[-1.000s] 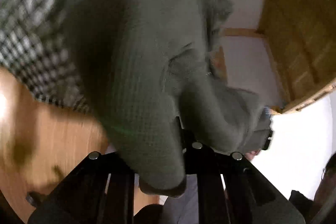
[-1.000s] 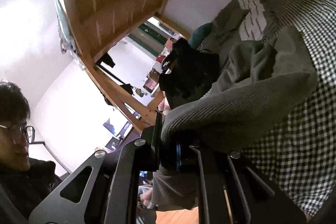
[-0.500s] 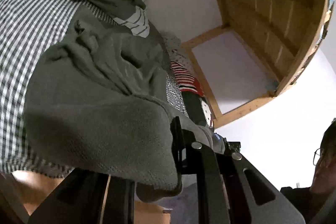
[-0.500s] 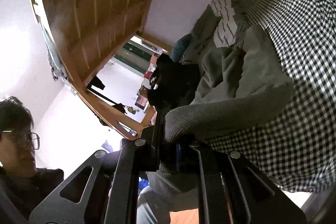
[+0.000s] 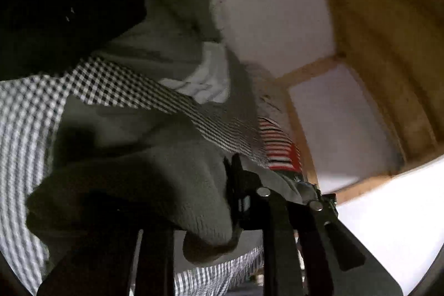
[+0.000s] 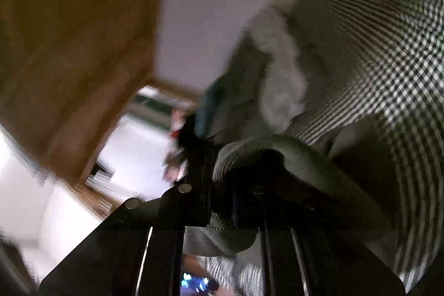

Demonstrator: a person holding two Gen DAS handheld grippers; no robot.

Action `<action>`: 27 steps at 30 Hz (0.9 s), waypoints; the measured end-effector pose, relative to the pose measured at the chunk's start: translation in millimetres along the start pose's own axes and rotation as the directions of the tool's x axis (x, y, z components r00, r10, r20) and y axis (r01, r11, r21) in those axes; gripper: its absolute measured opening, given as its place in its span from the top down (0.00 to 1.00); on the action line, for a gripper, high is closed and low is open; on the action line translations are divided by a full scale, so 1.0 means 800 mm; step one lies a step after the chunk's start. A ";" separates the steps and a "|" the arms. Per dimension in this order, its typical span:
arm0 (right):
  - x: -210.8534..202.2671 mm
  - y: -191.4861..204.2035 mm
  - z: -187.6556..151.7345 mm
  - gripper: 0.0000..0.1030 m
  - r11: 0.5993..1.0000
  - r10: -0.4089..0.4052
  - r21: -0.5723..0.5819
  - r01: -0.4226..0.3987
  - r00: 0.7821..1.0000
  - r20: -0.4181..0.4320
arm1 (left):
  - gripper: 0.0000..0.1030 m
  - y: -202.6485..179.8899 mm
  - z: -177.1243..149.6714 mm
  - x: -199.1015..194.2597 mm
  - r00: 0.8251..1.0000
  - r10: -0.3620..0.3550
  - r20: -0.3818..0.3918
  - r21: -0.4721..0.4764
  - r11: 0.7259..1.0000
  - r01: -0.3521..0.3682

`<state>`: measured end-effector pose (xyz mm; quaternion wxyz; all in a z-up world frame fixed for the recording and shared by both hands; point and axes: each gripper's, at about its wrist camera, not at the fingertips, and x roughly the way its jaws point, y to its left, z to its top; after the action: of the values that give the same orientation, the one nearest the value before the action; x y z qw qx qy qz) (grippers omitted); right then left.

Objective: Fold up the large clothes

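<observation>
Both jaws opening, sweater (image 5: 155,174) between

Big grey-green knit garment (image 5: 155,165), waffle-ish texture, prob a sweater. One thick edge is bunched up and draped right over the cam in the left wrist view, a rolled bit hanging below. Other end (image 6: 313,171) humps up the same way in the right view. Rest trails off across the checked bedding, all crumpled, pretty blurry tbh.
</observation>
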<state>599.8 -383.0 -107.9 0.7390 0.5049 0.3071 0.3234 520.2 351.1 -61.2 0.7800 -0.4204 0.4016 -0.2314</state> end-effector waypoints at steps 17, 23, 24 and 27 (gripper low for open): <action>0.165 0.028 0.005 0.03 0.294 -0.872 -0.776 0.559 0.488 0.022 | 0.08 0.027 0.033 0.053 0.973 0.200 0.117 0.350 0.908 -0.229; 0.190 -0.071 -0.014 0.04 0.378 -0.905 -0.706 0.599 0.400 -0.144 | 0.08 0.033 0.031 0.125 0.792 0.604 0.088 0.521 0.649 -0.553; 0.188 -0.080 -0.014 0.06 0.414 -0.892 -0.675 0.610 0.419 -0.168 | 0.14 0.047 0.043 0.126 0.764 0.641 0.071 0.481 0.649 -0.589; 0.174 -0.077 -0.018 0.40 0.509 -0.839 -0.632 0.585 0.502 -0.210 | 0.83 0.082 0.083 0.098 0.849 0.528 0.022 0.283 0.811 -0.512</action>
<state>682.7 -283.1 -188.1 0.7996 0.0214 0.5794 0.1566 621.1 363.1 -128.5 0.8526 -0.1739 0.4870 -0.0755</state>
